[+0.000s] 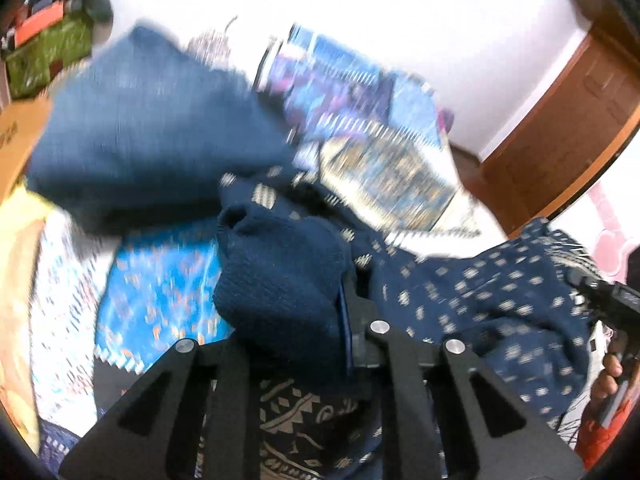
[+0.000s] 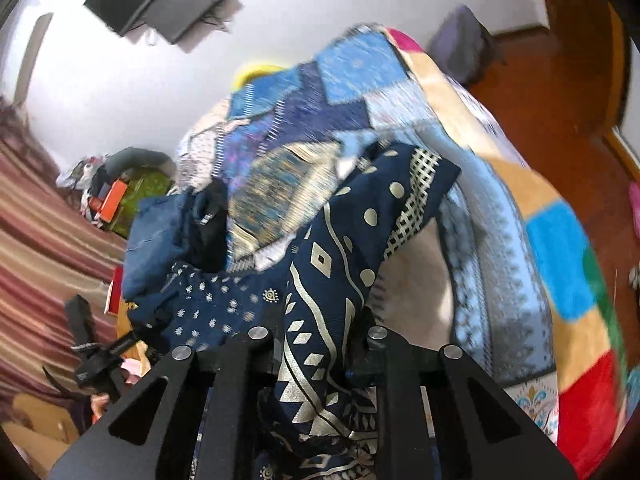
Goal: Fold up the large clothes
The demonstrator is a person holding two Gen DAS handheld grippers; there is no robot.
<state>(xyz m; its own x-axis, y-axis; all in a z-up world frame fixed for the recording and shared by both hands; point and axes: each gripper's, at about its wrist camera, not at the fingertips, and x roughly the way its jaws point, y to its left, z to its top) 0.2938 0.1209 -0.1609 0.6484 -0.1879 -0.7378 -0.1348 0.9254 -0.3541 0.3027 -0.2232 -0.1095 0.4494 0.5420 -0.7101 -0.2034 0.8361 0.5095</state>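
Navy garment point(image 1: 280, 280) bunches over left gripper point(image 1: 316, 308), hiding its fingers.

Matte black two-finger left gripper point(image 1: 320, 280) and right gripper point(image 2: 316, 320): angular plates, triangular cutouts, round silver screws.

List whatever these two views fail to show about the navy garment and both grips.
- Left wrist view: the left gripper jaws are buried in bunched navy garment; their closure is hidden.
- Right wrist view: the right gripper jaws are covered by draped cloth.
- Both views: garment type and outline unreadable; cloth is bunched, cut off below.
- Left wrist view: the patchwork bedspread is motion-blurred.
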